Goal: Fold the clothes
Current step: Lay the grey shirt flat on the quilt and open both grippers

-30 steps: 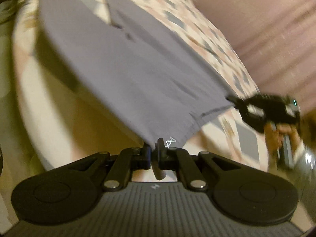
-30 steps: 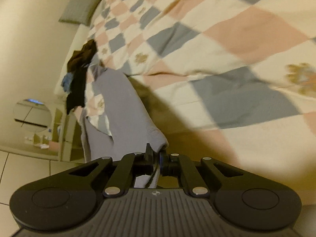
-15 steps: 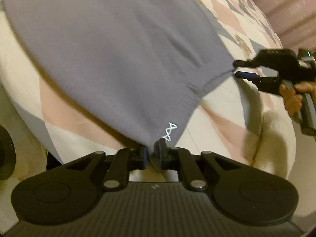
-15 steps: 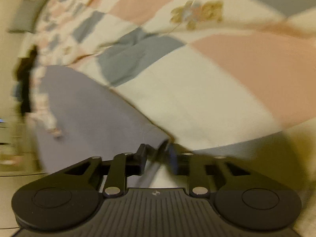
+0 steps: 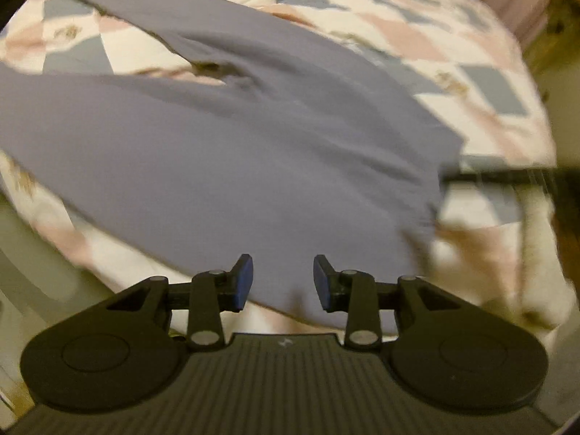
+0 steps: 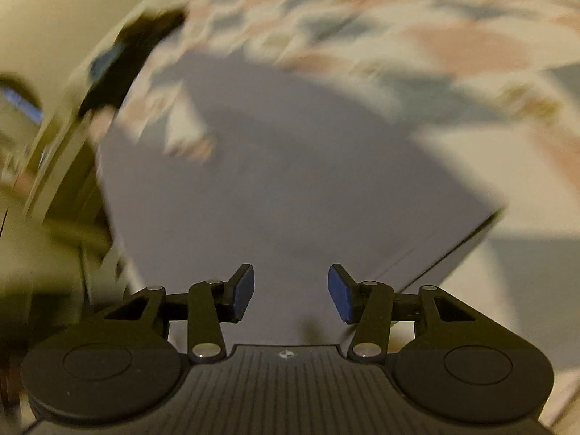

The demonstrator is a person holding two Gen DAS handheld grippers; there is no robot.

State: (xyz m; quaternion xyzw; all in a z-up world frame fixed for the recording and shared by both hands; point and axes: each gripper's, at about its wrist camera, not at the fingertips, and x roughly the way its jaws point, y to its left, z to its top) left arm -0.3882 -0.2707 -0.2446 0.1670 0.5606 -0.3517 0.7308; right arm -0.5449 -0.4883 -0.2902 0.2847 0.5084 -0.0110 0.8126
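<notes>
Lying flat on the quilt (image 5: 398, 32), the grey garment (image 5: 253, 152) faces both gaping grippers; only the right view catches dark clothes (image 6: 119, 61).

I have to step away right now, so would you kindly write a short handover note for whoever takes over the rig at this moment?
Left gripper: open, holding nothing, hovering at the near hem of the grey garment.
Right gripper: open, empty, over the same garment's other near corner.
Garment: spread out on the patchwork quilt, sleeves reaching away toward the far side. A dark pile of clothes sits at the bed's far edge.
Done: garment laid out and let go.
Left: every fold; the view is blurred, so check for wrinkles first.
</notes>
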